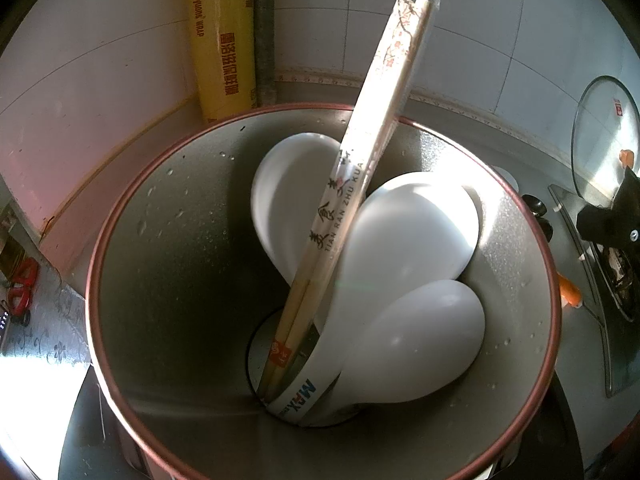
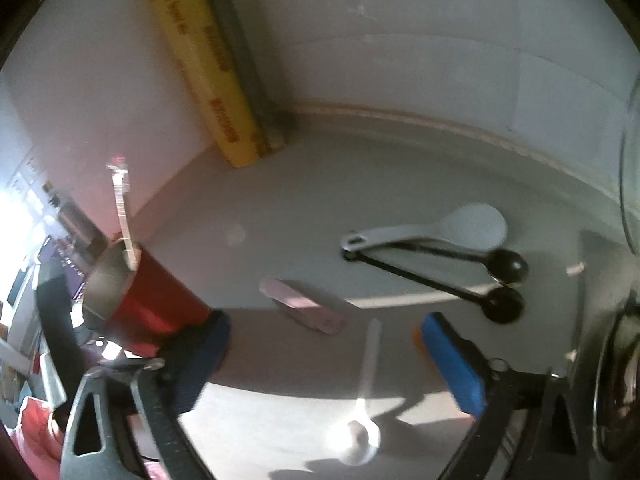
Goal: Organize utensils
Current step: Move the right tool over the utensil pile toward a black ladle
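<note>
The left wrist view looks down into a red-rimmed metal holder cup [image 1: 160, 280] filling the frame. Inside stand three white spoons [image 1: 412, 232] and a wrapped pair of chopsticks [image 1: 360, 168]. The left gripper's fingers are hidden by the cup, which it appears to hold. In the right wrist view the same red cup [image 2: 152, 300] shows at left. My right gripper [image 2: 324, 364] is open and empty above the counter. A small white spoon [image 2: 360, 436] lies between its fingers. A white rice paddle [image 2: 468, 228], two black spoons [image 2: 504, 280] and a pink case [image 2: 304, 312] lie further off.
A yellow cling-wrap box [image 1: 224, 40] leans in the tiled wall corner; it also shows in the right wrist view [image 2: 208, 68]. A glass pot lid [image 1: 604, 136] and a stove [image 1: 612, 264] stand at the right. The grey counter [image 2: 320, 200] runs to the wall.
</note>
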`<state>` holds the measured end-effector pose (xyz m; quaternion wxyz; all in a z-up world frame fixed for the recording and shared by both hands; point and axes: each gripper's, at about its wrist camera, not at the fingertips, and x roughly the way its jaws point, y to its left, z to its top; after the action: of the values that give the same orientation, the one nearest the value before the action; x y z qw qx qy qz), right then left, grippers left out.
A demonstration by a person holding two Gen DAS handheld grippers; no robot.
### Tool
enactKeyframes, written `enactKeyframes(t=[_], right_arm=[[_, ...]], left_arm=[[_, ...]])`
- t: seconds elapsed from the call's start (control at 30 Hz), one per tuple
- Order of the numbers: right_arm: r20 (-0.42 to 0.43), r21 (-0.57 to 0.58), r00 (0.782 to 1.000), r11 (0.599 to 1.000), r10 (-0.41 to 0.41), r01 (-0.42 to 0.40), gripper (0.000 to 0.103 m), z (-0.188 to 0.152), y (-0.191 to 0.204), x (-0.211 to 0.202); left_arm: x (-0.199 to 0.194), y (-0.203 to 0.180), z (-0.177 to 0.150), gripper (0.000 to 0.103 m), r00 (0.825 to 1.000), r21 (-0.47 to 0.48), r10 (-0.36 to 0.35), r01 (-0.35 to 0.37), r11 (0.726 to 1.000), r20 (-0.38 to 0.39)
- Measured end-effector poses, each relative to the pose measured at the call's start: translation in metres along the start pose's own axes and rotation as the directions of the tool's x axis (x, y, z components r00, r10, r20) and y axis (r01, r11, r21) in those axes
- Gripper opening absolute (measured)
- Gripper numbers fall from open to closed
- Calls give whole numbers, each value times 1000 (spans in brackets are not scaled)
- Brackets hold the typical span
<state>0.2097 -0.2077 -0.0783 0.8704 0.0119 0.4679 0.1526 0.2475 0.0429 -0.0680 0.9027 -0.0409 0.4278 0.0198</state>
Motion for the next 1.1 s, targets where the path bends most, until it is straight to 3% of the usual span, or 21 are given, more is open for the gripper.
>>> enactKeyframes(t=[0.47,0.67,0.97,1.1], right_arm=[[-70,164,988,976,-135,144,103,-11,-95,13],[-114,202,987,970,-117,138,103,-5,-116,37],[-232,303,959,925,-162,230,103,11,-144,79],[-242,302,949,914,-201,270,94,18,-144,84]], left_arm=[[-3,-4,-3,90,1000,0,0,0,1000,2],[-2,-4,-4,90,1000,1,-1,1,1000,2],[-2,-4,-3,90,1000,0,0,0,1000,2],[-2,-4,-3,90,1000,0,-1,1,1000,3]])
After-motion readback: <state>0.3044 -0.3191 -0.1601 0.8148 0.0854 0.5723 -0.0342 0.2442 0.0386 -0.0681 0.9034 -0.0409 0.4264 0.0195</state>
